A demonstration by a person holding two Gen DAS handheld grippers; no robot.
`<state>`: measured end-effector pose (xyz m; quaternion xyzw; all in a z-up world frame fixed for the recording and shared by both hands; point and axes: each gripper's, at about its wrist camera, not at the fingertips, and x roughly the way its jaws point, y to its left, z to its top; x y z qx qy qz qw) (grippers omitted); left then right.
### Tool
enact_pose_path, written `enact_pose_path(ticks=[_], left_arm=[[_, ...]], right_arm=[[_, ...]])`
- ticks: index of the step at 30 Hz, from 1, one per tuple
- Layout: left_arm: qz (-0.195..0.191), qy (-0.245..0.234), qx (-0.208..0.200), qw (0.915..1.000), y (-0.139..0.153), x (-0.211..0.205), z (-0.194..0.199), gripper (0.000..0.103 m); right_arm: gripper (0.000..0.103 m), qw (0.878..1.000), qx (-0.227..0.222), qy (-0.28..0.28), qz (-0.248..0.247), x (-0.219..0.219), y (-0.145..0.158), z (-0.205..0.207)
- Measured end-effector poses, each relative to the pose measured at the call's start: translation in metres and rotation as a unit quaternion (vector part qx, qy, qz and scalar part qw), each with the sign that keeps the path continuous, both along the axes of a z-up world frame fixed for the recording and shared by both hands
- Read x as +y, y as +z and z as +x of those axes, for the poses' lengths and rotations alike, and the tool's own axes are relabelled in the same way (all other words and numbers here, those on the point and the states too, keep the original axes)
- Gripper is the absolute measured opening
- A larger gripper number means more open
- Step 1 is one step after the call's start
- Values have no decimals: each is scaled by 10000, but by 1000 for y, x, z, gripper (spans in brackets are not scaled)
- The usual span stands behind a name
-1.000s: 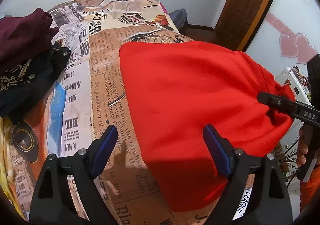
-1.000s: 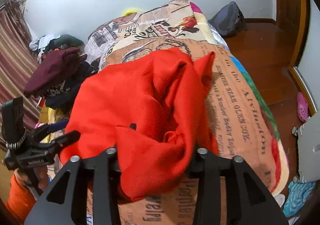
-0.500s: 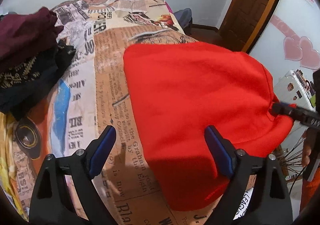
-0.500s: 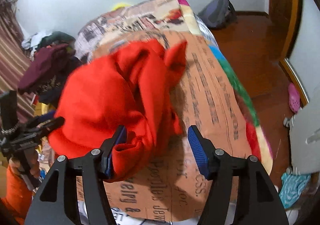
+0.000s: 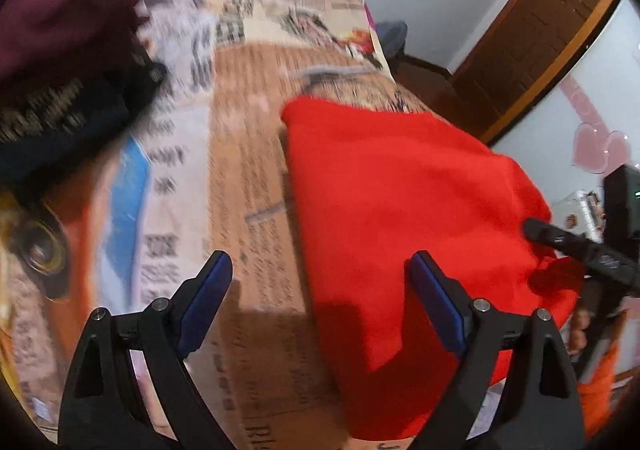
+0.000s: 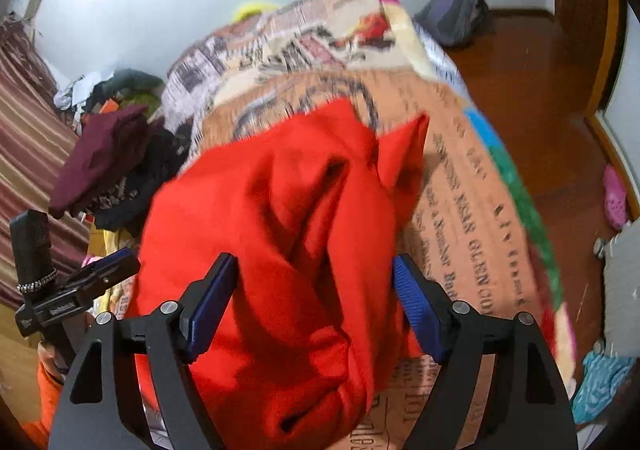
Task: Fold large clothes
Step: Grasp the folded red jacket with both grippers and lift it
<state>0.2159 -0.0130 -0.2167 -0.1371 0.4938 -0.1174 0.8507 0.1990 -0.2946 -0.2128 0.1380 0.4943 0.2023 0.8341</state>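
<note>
Red fleece garment [image 5: 400,210] lay on the bed [image 5: 248,154], towards its near edge, over the newspaper-print blanket [image 6: 472,218]; we saw its left side flat and smooth, its right side bunched in thick folds. We read that as a fold half made: one side laid down, the other not yet squared.

Left hand-held gripper [image 5: 320,298] hovered wide over the garment's left border, pads clear of cloth, holding nothing. We judged it was parked there ready to pinch that edge or press it flat.

Right hand-held gripper [image 6: 316,310] straddled the bunched folds, jaws opening; cloth sat between the pads, but they no longer appeared to press it. We took this as a release, letting the carried portion settle onto the bed.

Dark clothes [image 5: 60,62], maroon on top, sat piled at the bed's far left, well apart, probably sorted out of the way to keep folding room.
</note>
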Motion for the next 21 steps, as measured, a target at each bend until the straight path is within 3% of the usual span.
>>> enact_pose_path(ticks=[4,6,10,17,20,21], left_arm=[[-669,-219,424,9966,-22,-4,8,91],[-1056,-241,621,9922,-32,-4,15,91],[-1489,-177,813,9853,-45,-5,26,94],[-1619,-219,734,9838,-45,-10,40,94],[-1784,-224,699,9812,-44,-8,41,92],[-1832,-258,648,9806,-43,-7,40,85]], right_arm=[[93,9993,306,-119,204,-15,-22,4],[96,9981,478,-139,360,-22,-29,8],[97,9971,561,12,514,-22,-32,14],[97,9909,764,253,1082,-17,-41,33],[85,9868,863,315,1335,-17,-43,34],[83,9856,903,320,1390,-17,-43,35]])
